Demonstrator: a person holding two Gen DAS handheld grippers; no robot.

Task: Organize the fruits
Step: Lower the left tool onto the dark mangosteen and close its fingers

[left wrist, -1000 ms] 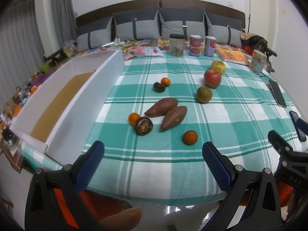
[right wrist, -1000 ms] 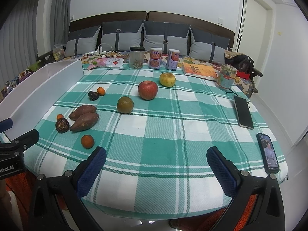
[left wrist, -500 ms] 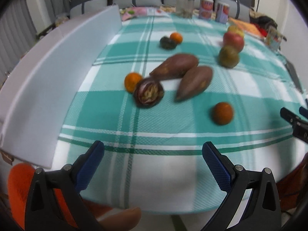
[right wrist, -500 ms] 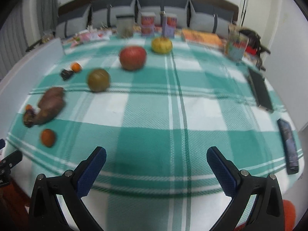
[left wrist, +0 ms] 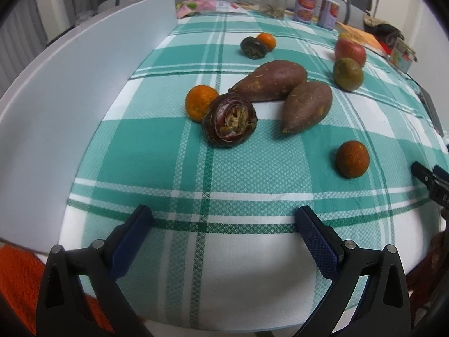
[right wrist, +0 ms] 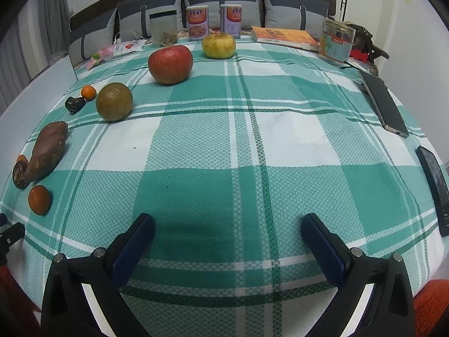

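I hold my left gripper (left wrist: 223,220) low over the near edge of the checked tablecloth (left wrist: 252,174), its jaws spread wide and empty, lined up toward the cluster nearest the white box wall (left wrist: 70,112). Straight ahead sits the split dark fruit (left wrist: 229,120), touching a small orange (left wrist: 199,105) behind it; two sweet potatoes (left wrist: 286,95) lie side by side just beyond, and a darker orange (left wrist: 352,154) rests alone to the right. Farther back a shrivelled dark fruit (left wrist: 252,47) touches another small orange (left wrist: 266,41).

My right gripper (right wrist: 227,226) is likewise spread open and holding nothing — it hangs over a bare patch of cloth, well apart from any fruit. From its side I see the brownish-green round fruit (right wrist: 114,101), the red apple (right wrist: 170,64) and the yellow one (right wrist: 219,45) strung out toward the cans (right wrist: 213,22) at the back.

Nothing has been sorted yet, as far as I can judge. The box stands on the left, so I take it as the likely place for the fruit, though its inside is hidden here. The split fruit is closest to my left jaws, and I would go gently — it looks soft and broken.
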